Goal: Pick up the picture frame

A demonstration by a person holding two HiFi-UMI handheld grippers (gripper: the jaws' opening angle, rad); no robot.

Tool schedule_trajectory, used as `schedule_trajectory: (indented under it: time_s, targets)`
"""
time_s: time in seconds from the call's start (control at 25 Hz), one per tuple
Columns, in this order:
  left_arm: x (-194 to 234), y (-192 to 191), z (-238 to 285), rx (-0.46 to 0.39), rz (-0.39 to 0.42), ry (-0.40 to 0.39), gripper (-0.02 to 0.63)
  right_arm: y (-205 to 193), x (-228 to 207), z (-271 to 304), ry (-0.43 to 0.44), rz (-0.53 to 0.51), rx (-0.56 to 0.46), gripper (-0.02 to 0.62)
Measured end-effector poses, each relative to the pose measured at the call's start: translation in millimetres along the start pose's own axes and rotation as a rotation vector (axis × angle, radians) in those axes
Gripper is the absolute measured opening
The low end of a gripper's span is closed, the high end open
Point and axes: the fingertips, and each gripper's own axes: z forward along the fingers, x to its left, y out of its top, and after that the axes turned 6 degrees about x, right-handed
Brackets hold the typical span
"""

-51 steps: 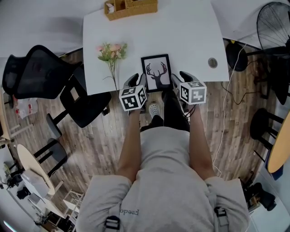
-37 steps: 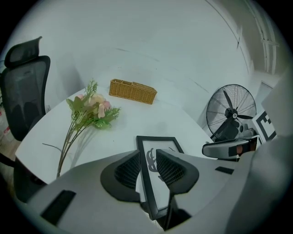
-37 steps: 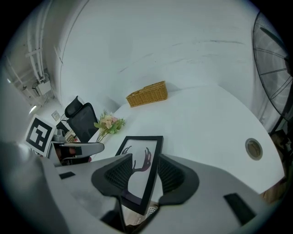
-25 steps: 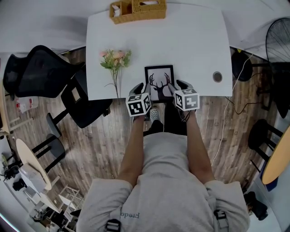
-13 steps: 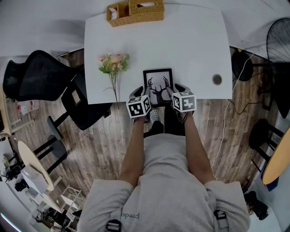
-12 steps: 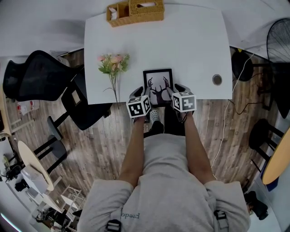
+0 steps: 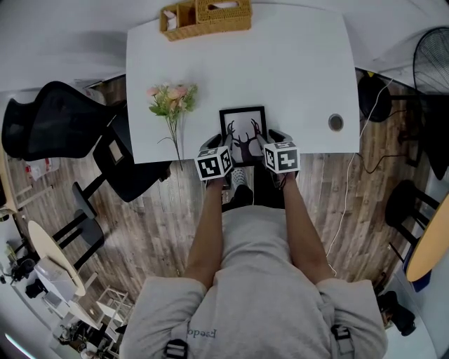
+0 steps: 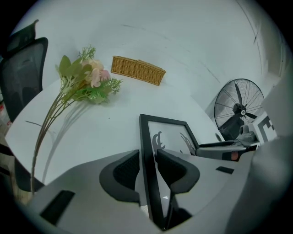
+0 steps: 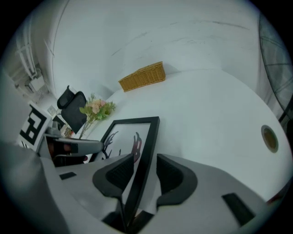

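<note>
The picture frame (image 7: 243,126), black-edged with a deer-antler print, lies flat near the front edge of the white table (image 7: 280,63). My left gripper (image 7: 223,138) straddles the frame's left edge. In the left gripper view that black edge (image 8: 147,137) runs between the pads of the left gripper (image 8: 147,159), whose jaws are opening. My right gripper (image 7: 264,137) straddles the right edge. The right gripper view shows the frame (image 9: 128,137) standing between the pads of the right gripper (image 9: 144,167). Those jaws are closing, with a gap left at the outer pad.
A stem of artificial flowers (image 7: 170,98) lies left of the frame. A wicker basket (image 7: 205,15) sits at the table's far edge, and a cable grommet (image 7: 335,122) is at the right. A black office chair (image 7: 63,119) stands left of the table, a floor fan (image 7: 428,31) to the right.
Both grippers have come down and slid forward over the frame's near corners. Its side edges now sit between their jaws. The frame itself has not moved.
</note>
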Motion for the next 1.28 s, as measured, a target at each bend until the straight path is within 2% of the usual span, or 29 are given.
schedule_trajectory:
  time_s: [0.12, 0.32, 0.4, 0.52, 0.88, 1.04, 1.16, 1.28]
  targets:
    - [-0.2, -0.5, 0.8, -0.008, 0.013, 0.002, 0.138, -2.0, -1.2, 1.9, -0.047, -0.059, -0.021, 0.147]
    - [0.1, -0.7, 1.5, -0.002, 0.011, 0.007, 0.137, -2.1, -1.0, 2.9, -0.045, -0.043, -0.009, 0.143]
    - [0.3, -0.4, 1.9, 0.004, 0.002, 0.009, 0.137, -2.8, 0.7, 3.2, -0.042, -0.034, -0.01, 0.107]
    - [-0.4, 0.2, 1.6, 0.017, -0.003, 0.009, 0.135, -2.3, 1.0, 1.7, -0.063, -0.044, -0.008, 0.107]
    - [-1.7, 2.2, -1.0, 0.041, -0.016, -0.036, 0.104, -2.6, -0.6, 0.1, -0.051, 0.01, -0.004, 0.084]
    - [0.8, 3.0, -1.0, 0.035, -0.05, -0.064, 0.098, -1.7, -1.8, 0.5, -0.029, 0.075, -0.01, 0.081]
    - [0.7, 4.1, -1.3, 0.016, -0.091, -0.076, 0.094, -0.4, -3.2, -0.5, -0.047, 0.08, -0.021, 0.08]
    - [1.9, 3.1, -1.9, 0.008, -0.13, -0.116, 0.094, -0.2, -4.6, -1.3, -0.014, 0.129, -0.034, 0.08]
